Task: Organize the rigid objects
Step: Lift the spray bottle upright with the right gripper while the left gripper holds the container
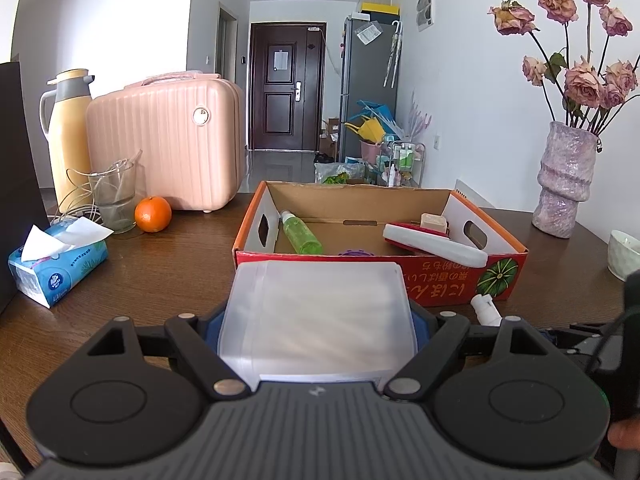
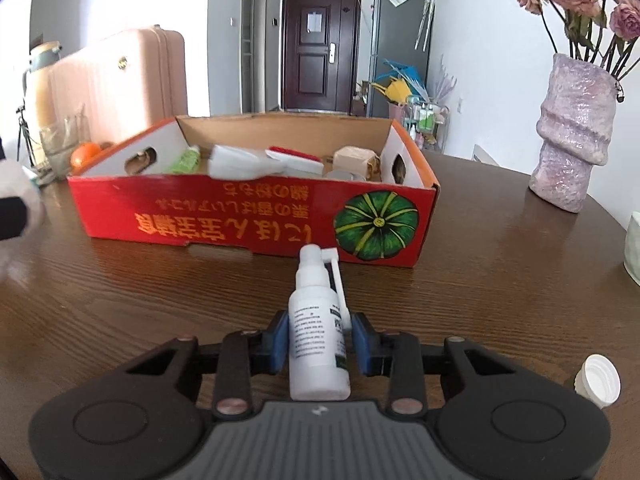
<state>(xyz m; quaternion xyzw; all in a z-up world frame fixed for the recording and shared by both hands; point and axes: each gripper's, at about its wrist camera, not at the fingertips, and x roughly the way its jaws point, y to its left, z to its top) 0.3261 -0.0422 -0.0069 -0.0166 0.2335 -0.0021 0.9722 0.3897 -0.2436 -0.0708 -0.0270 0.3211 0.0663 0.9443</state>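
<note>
The white spray bottle (image 2: 318,336) lies lengthwise between the blue pads of the right gripper (image 2: 319,338), which pinch its printed body from both sides; its base points back toward the gripper body and its nozzle end, with a thin folded spout along the right side, points forward. It has a white body with a panel of small dark print and a green-edged label.

Straight ahead of that nozzle sits the red cardboard box (image 2: 248,216), open-topped, with orange characters and a green pumpkin printed on its near wall and oval hand-holes in its white end flaps. Inside it, from left to right, are a green bottle (image 2: 185,161) lying down, a white oblong item (image 2: 244,166), a red and white piece (image 2: 298,158) and a brown wrapped block (image 2: 356,162).

The left gripper (image 1: 318,320) has its jaws spread wide around a translucent plastic container (image 1: 316,320) with a frosted lid, gripped at both sides; the box stands just beyond it.

On the wooden table (image 2: 120,300), a white cap (image 2: 598,380) lies right of the right gripper. Further right and ahead stands a pink vase (image 2: 572,140) of dried roses. Left of the left gripper are a tissue pack (image 1: 56,264), a glass (image 1: 114,196), an orange (image 1: 153,214), a thermos (image 1: 68,136) and a pink case (image 1: 168,140).
</note>
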